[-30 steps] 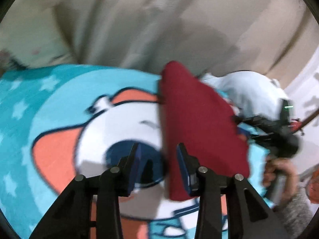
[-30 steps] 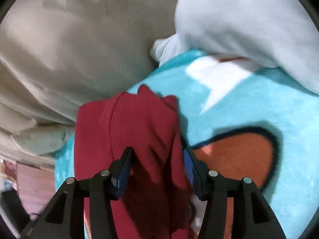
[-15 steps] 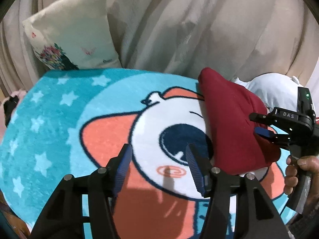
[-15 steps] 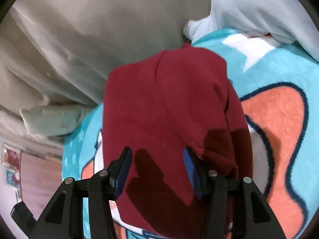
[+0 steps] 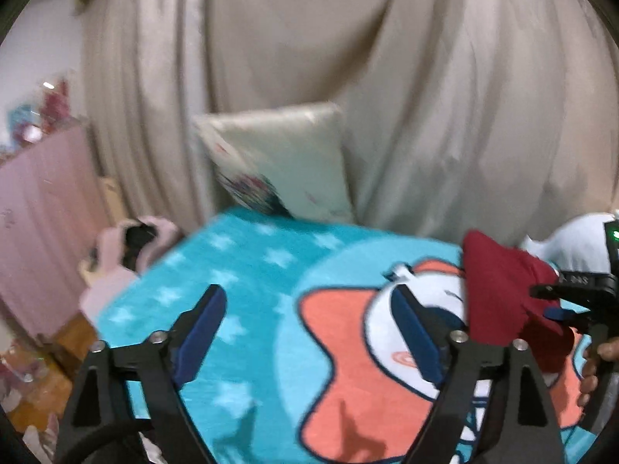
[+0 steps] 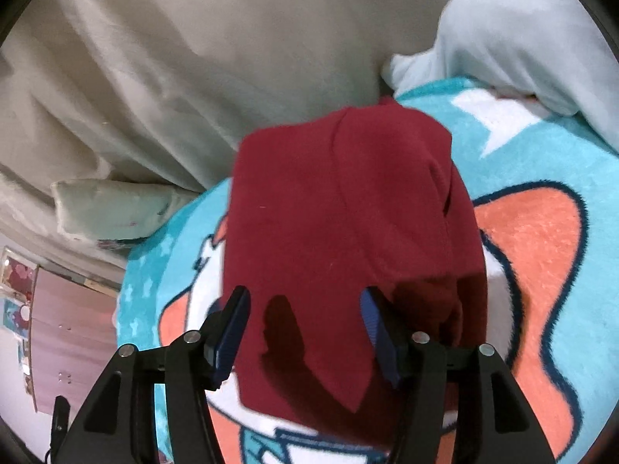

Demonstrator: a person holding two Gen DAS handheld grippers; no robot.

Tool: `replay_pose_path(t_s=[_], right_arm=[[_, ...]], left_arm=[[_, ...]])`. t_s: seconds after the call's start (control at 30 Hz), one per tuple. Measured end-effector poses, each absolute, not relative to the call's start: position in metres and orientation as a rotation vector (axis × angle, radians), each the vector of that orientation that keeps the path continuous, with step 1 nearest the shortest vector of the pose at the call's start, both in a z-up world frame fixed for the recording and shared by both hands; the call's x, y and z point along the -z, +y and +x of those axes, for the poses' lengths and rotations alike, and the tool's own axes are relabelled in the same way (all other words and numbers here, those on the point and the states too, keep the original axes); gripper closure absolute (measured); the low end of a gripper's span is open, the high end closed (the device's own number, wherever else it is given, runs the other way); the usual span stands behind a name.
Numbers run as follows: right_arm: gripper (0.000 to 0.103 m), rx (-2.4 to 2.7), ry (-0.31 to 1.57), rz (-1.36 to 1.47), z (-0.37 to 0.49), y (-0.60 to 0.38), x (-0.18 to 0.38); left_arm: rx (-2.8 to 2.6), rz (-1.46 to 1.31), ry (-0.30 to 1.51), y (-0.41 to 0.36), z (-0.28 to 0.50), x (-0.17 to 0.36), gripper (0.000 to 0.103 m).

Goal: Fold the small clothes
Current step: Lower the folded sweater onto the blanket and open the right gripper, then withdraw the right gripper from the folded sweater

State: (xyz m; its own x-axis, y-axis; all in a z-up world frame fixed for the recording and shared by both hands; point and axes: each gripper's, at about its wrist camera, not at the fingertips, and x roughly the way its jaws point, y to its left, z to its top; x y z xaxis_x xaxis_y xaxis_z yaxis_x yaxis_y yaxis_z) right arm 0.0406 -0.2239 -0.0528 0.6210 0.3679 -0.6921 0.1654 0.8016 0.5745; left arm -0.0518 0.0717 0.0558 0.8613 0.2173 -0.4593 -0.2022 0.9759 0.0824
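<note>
Fingers on your left gripper (image 5: 307,334) have spread wide and swung off toward 9 o'clock, while your right gripper (image 6: 303,332) hovers apart over the folded red garment (image 6: 340,232) on the rug (image 6: 534,239), so this fold looks finished.

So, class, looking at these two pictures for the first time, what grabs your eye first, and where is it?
The dark red garment stands out most, lying folded on the bright turquoise cartoon rug, right ahead of the right gripper, whose jaws stand open over it. In the left view, the left gripper is open over bare rug, with a pale cushion leaning on the beige curtain behind.
</note>
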Motion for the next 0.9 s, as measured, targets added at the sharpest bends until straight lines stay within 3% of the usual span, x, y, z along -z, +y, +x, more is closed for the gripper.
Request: replay_pose_path(t_s=[0.17, 0.5, 0.9], right_arm=[[0.039, -0.21, 0.855, 0.548, 0.011, -0.202, 0.024], [0.037, -0.392, 0.891, 0.253, -0.045, -0.124, 0.024], [0.037, -0.441, 0.948, 0.198, -0.06, -0.097, 0.047]], left_arm=[[-0.324, 0.045, 0.364, 0.069, -0.095, -0.083, 0.0], [-0.285, 0.008, 0.435, 0.061, -0.123, -0.084, 0.0], [-0.24, -0.061, 0.513, 0.064, -0.131, -0.071, 0.0]])
